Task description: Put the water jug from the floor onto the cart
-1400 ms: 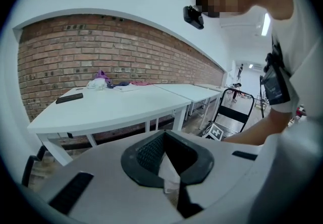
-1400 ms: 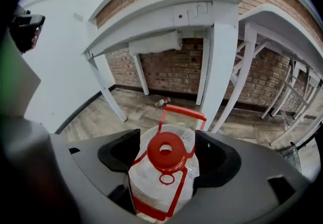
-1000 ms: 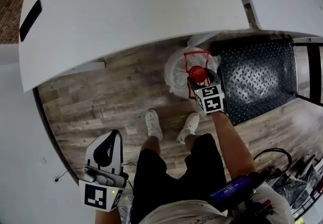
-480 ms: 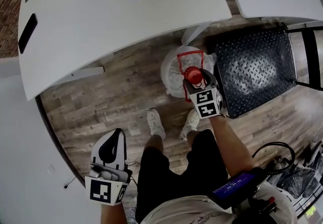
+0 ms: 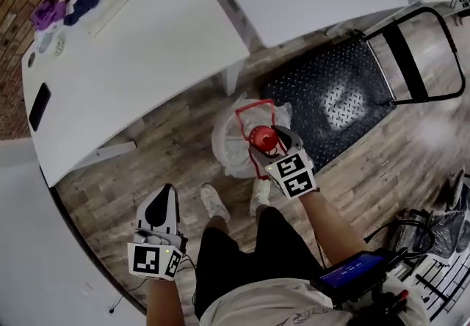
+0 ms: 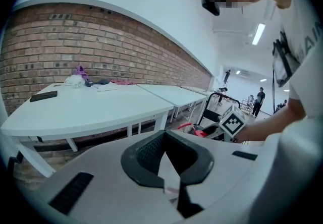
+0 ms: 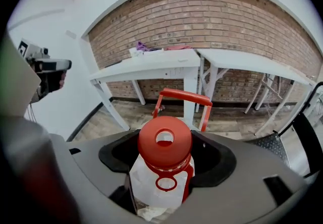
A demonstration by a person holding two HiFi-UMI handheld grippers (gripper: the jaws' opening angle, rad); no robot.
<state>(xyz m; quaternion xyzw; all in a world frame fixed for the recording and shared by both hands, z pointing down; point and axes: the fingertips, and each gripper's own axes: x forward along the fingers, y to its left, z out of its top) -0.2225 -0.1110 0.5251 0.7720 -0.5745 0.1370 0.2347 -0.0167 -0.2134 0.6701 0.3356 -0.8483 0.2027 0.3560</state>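
Jaws of the right gripper (image 7: 162,170) are clamped on the neck of the water jug (image 7: 157,187), just below its red cap (image 7: 164,142). In the head view the water jug (image 5: 236,142) stands upright over the wooden floor (image 5: 165,152), just beside the cart (image 5: 334,93) and not on its black tread-plate deck. Contact with the floor cannot be confirmed. The left gripper (image 5: 164,200) is held well apart at the person's side, jaws together and empty.
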